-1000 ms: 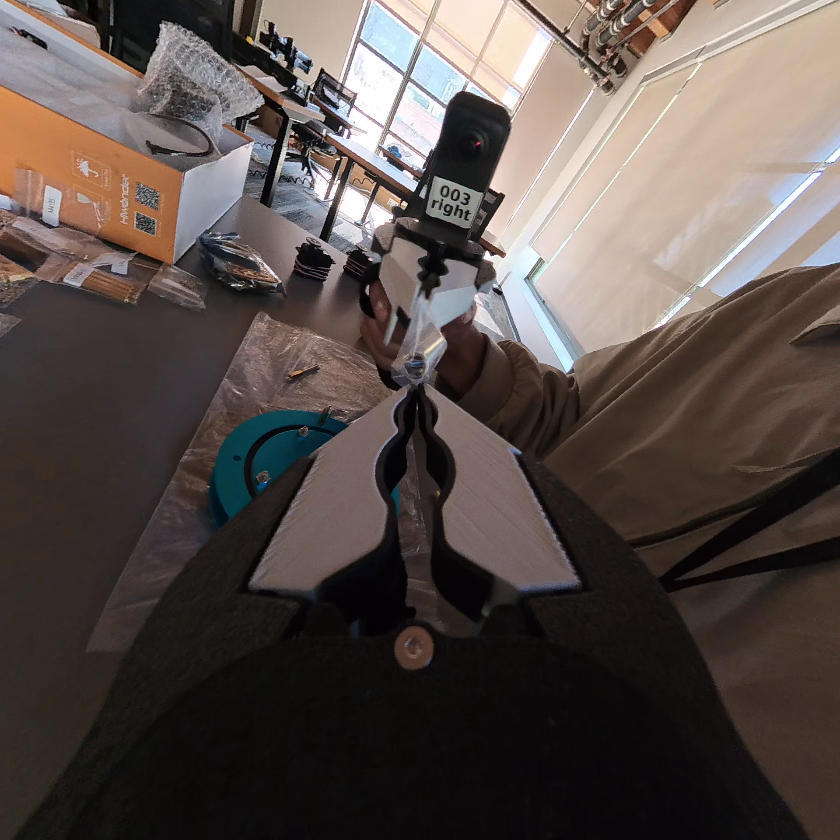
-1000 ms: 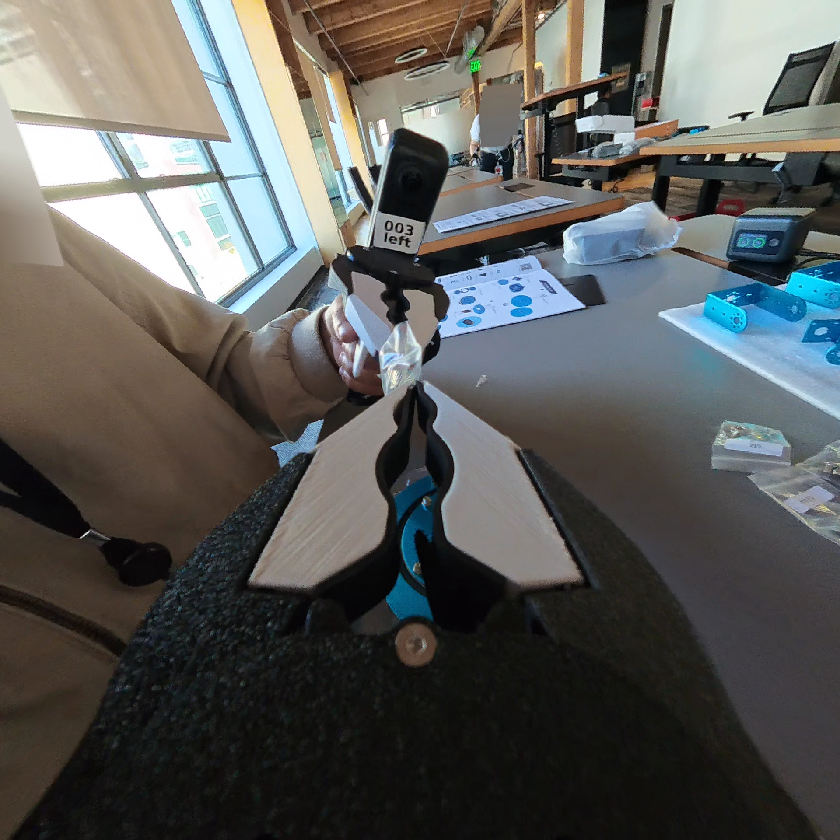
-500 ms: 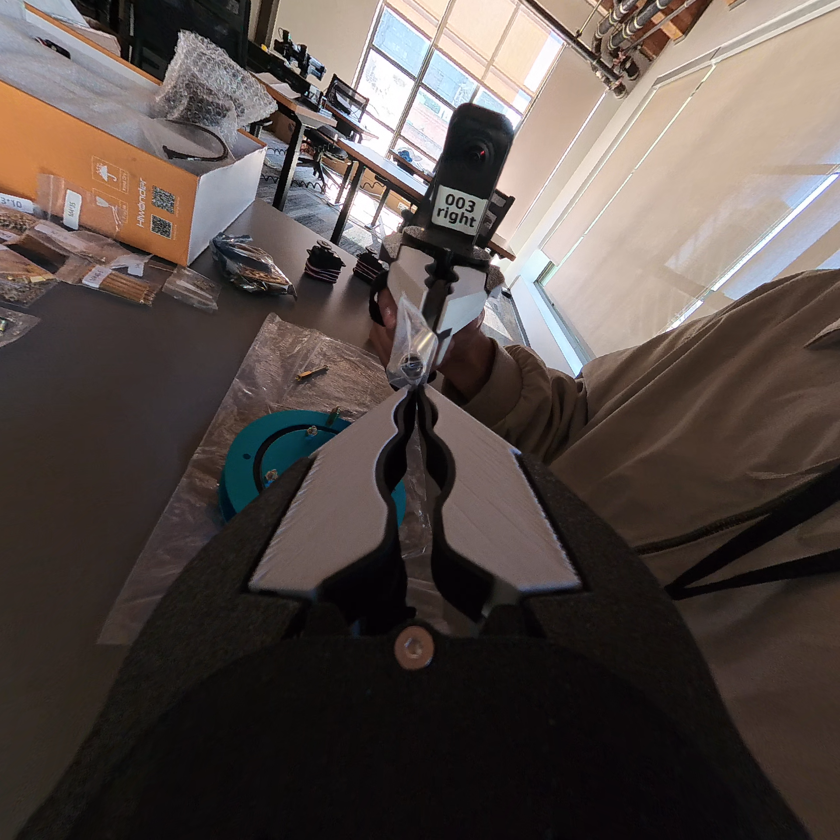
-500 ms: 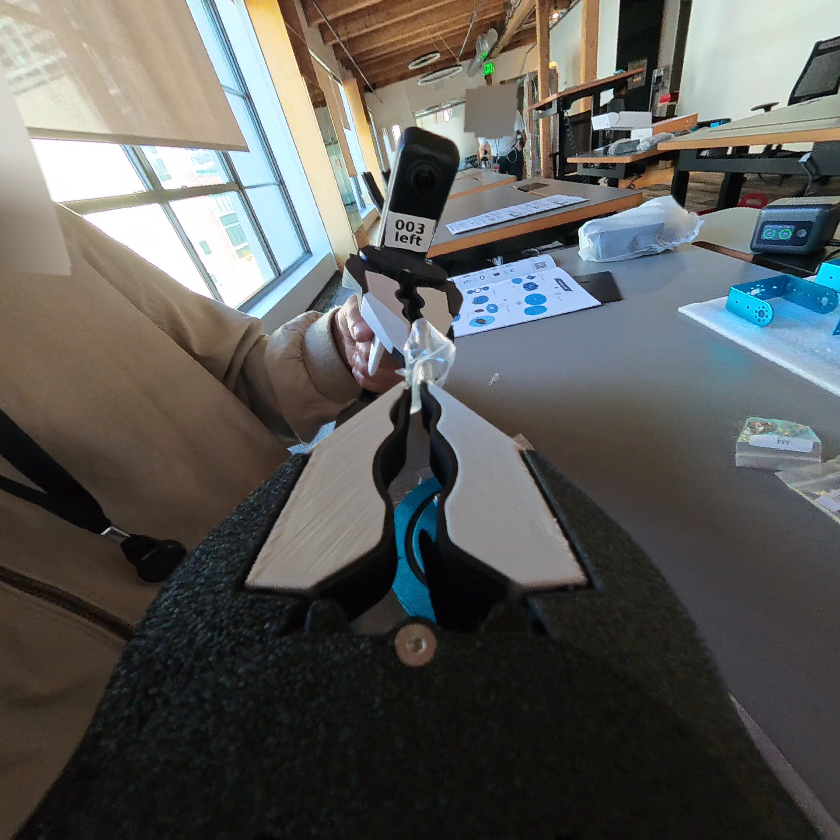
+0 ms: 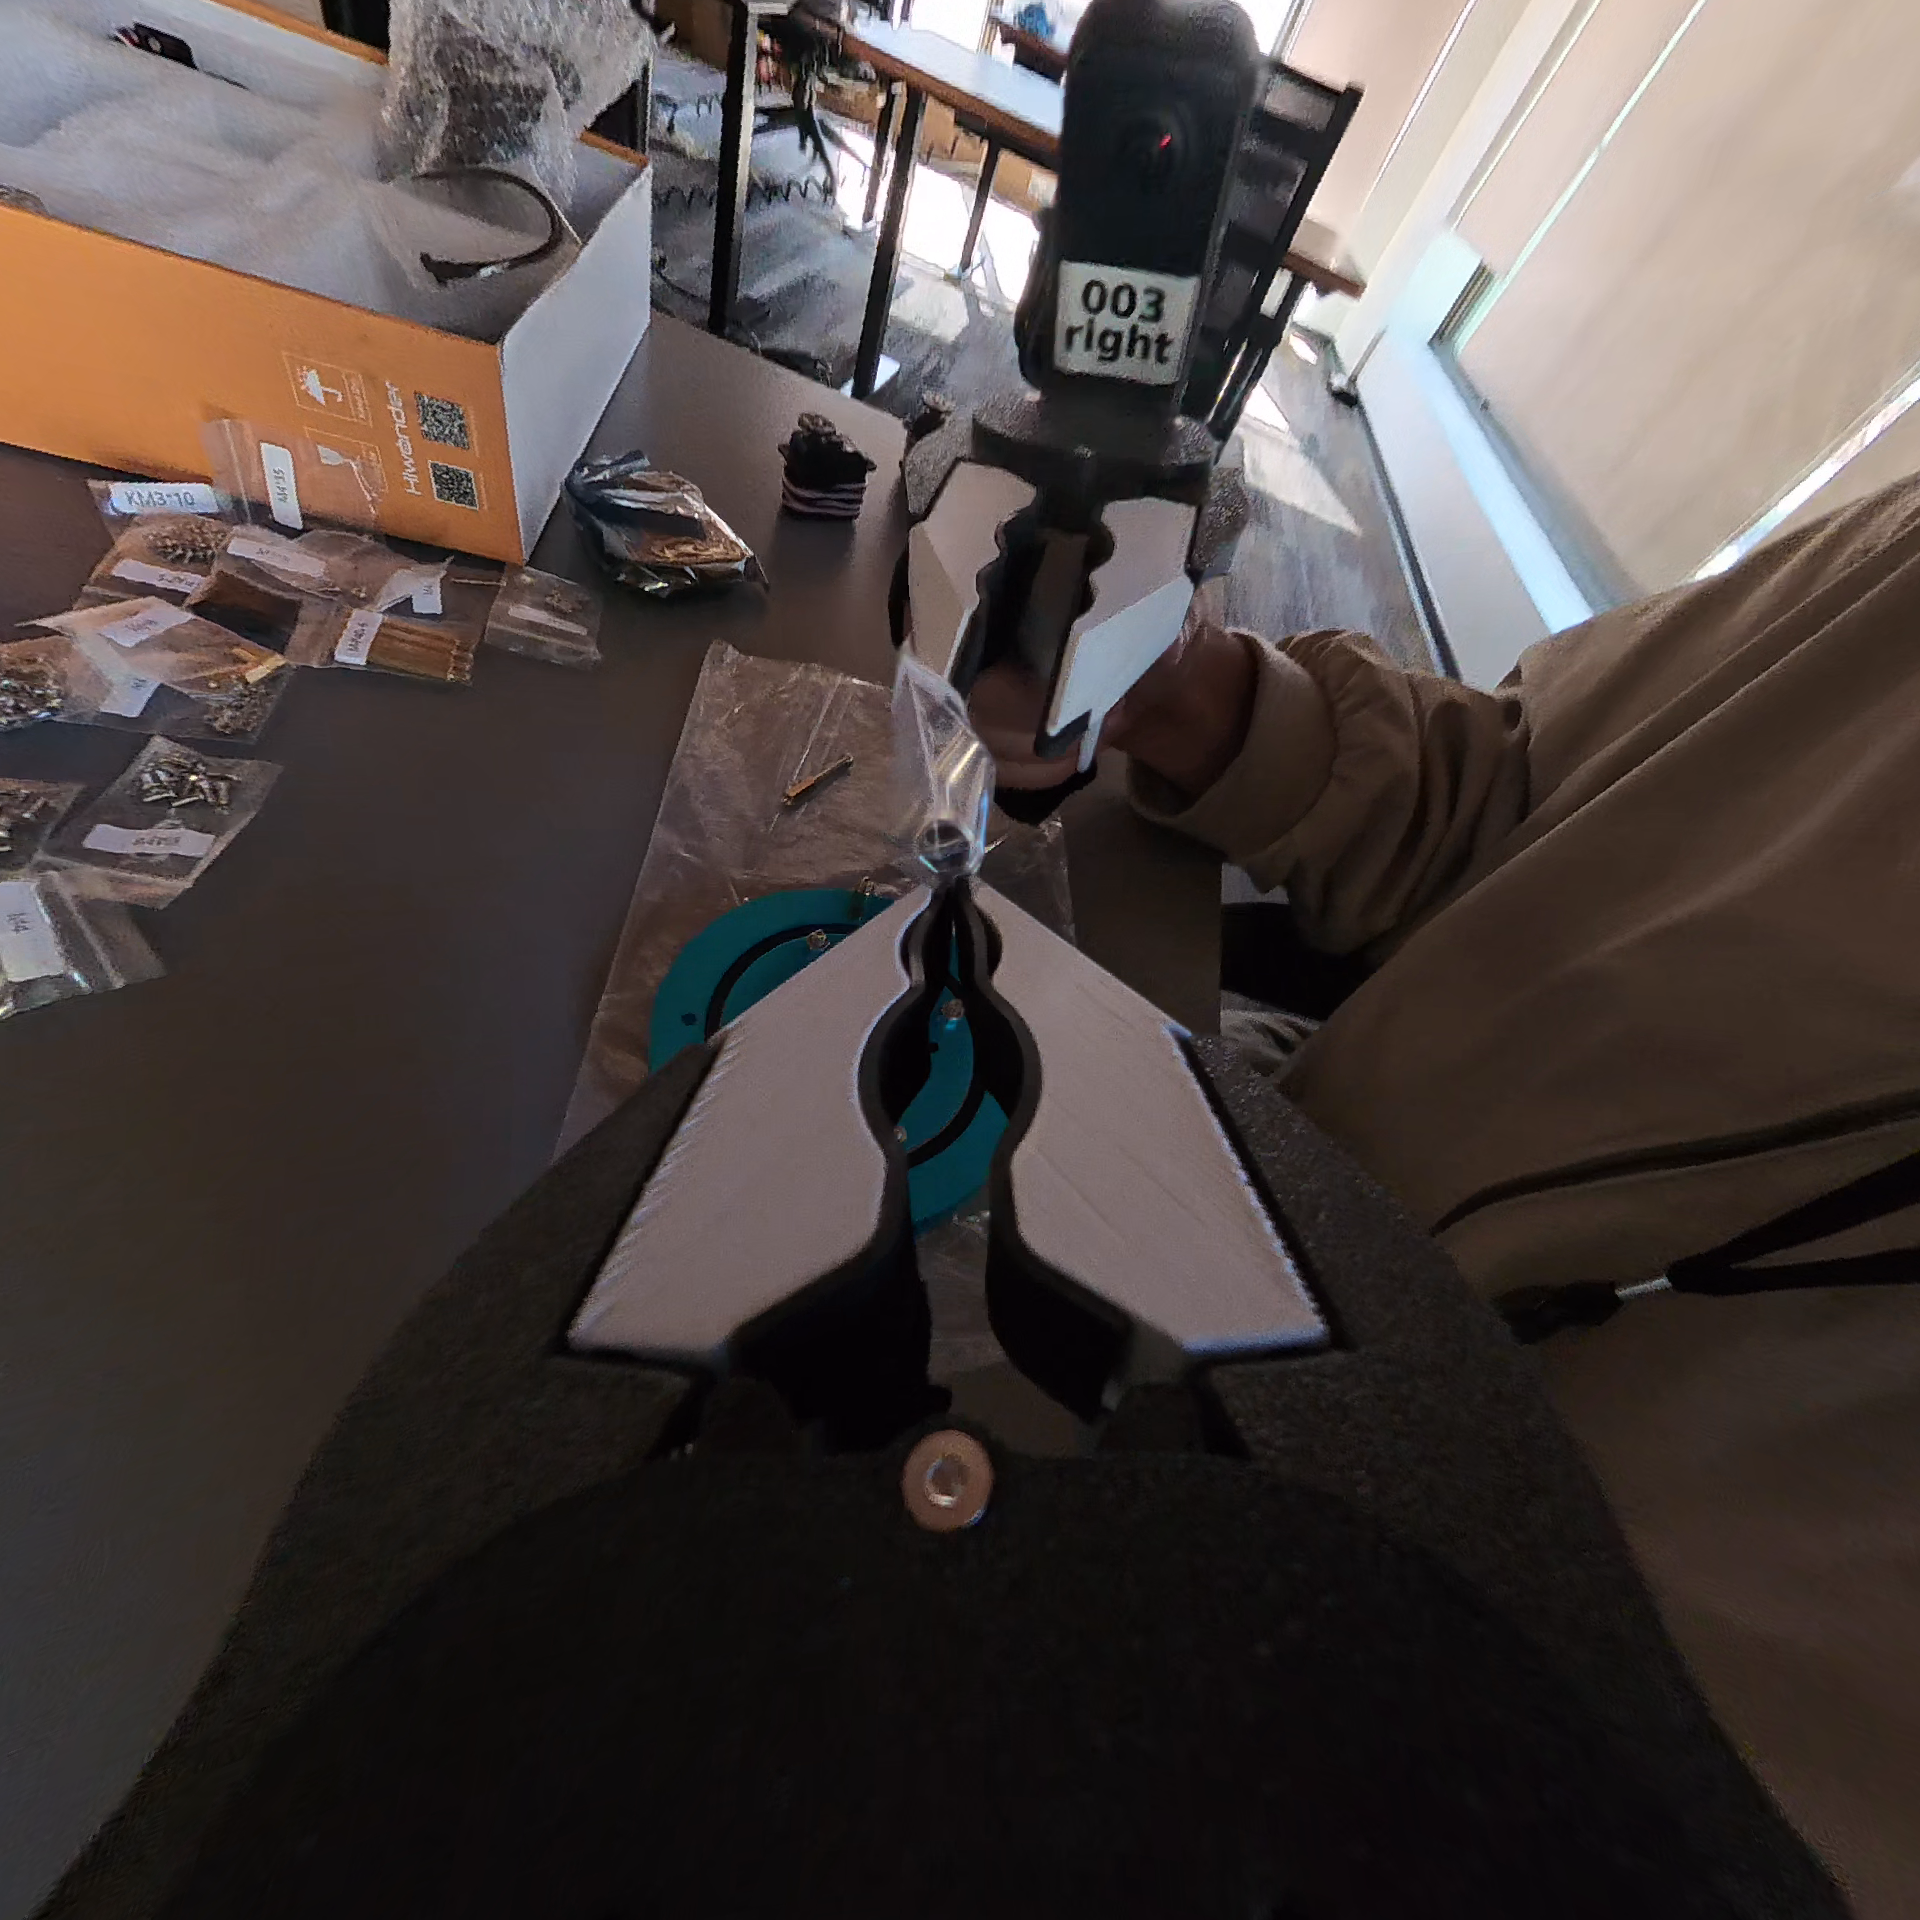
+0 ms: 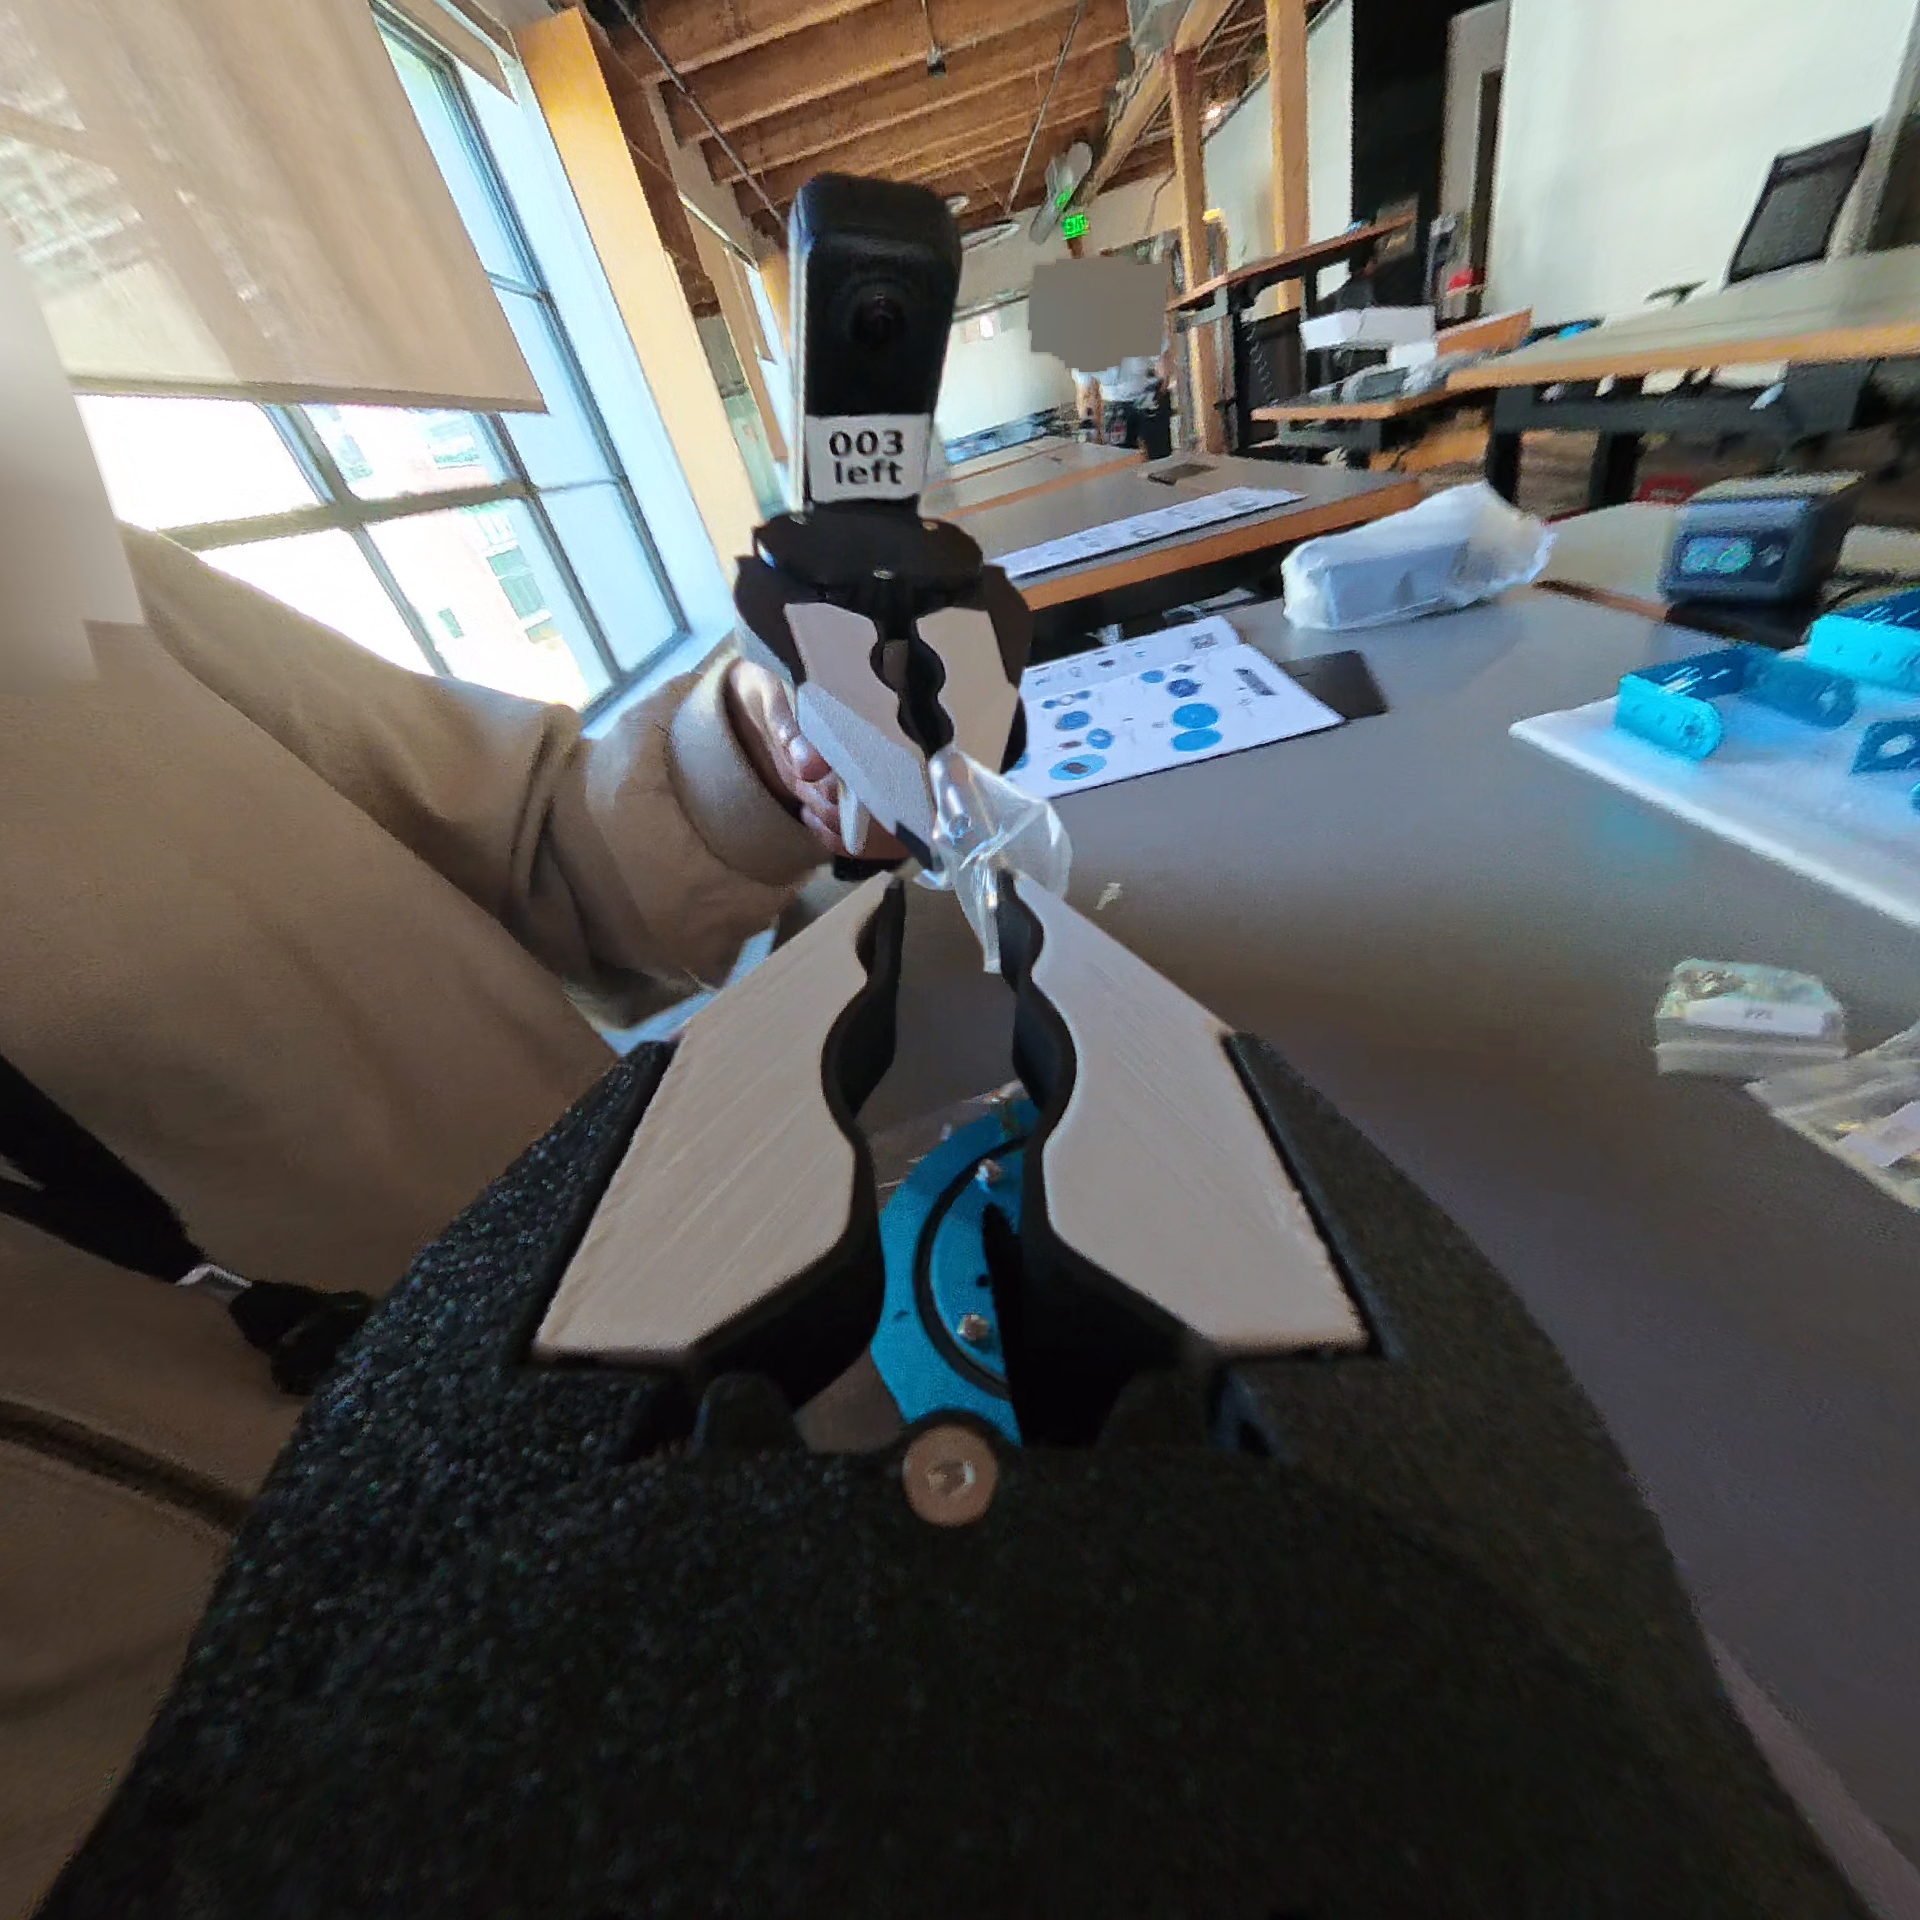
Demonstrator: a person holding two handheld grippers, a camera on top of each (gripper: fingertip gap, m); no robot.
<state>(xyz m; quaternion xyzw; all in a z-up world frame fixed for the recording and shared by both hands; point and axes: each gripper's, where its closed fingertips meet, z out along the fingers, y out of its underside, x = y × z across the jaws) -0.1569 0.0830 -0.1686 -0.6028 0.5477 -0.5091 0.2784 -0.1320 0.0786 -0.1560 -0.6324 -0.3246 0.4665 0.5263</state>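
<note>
My left gripper (image 5: 945, 899) is shut on the lower end of a small clear plastic bag (image 5: 940, 758) with a small metal part inside. It also shows in the right wrist view (image 6: 935, 764). My right gripper (image 6: 951, 899) is open; the bag (image 6: 997, 847) lies against the tip of its right finger. In the left wrist view the right gripper (image 5: 997, 707) faces me with its jaws apart, the bag's top beside one finger. A teal disc (image 5: 727, 977) with small screws lies on a clear plastic sheet (image 5: 748, 748) below both grippers, and shows between my right fingers (image 6: 935, 1268).
An orange and white box (image 5: 260, 364) and several small bags of hardware (image 5: 156, 644) lie at the left. A brass standoff (image 5: 819, 777) lies on the sheet. A printed sheet (image 6: 1164, 707), blue brackets (image 6: 1704, 707) on white foam and more small bags (image 6: 1745, 1018) lie at the right. Both grippers' tips are close together, under 4 cm apart. From either gripper's tips it is about 12 cm to the teal disc (image 5: 727, 977).
My right gripper has opened and let go of the bag, which my left gripper still holds. Both grippers have tilted down towards the table.
</note>
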